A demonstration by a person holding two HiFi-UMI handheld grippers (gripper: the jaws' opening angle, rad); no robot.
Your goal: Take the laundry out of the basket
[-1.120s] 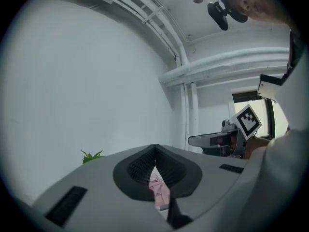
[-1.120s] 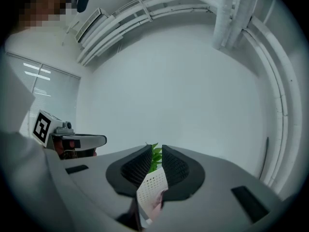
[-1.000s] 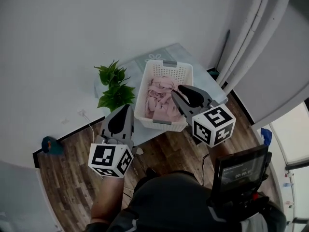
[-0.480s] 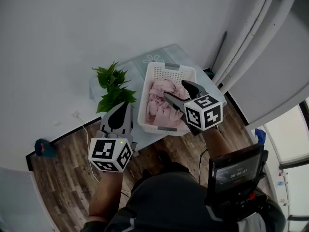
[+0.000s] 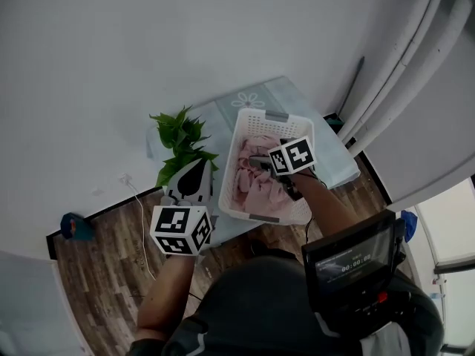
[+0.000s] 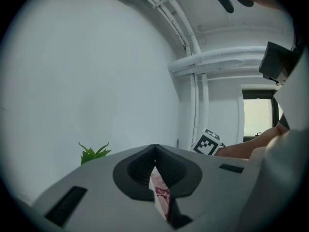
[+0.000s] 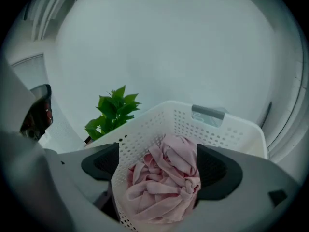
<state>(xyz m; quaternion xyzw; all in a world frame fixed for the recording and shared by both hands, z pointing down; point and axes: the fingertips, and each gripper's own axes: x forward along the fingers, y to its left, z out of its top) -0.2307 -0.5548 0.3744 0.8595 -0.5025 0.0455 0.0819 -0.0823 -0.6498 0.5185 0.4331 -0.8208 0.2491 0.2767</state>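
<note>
Your left gripper (image 5: 197,165) hangs off the basket's left side, over the near edge of the table (image 5: 223,113), pointing roughly level at the far wall. In the left gripper view (image 6: 155,151) its jaws are together at the tips, with only a thin slit lower down and nothing clamped. A sliver of pink shows through that slit from beyond. The plant (image 5: 182,136) is just beside it on the far-left side. Your right gripper (image 5: 258,160) is tilted down into the basket (image 5: 231,169) from its right side. Its jaws have just been opening and now stand wide apart. In the right gripper view (image 7: 164,170) the laundry (image 7: 164,182) fills the gap between the pads. The pads aren't squeezing it, so there's no grip. The basket (image 7: 217,129) is white, perforated and upright on the table, with a grey handle on its far rim. All the pink laundry (image 5: 256,191) is inside it, a crumpled heap across the bottom, none over the rim.
</note>
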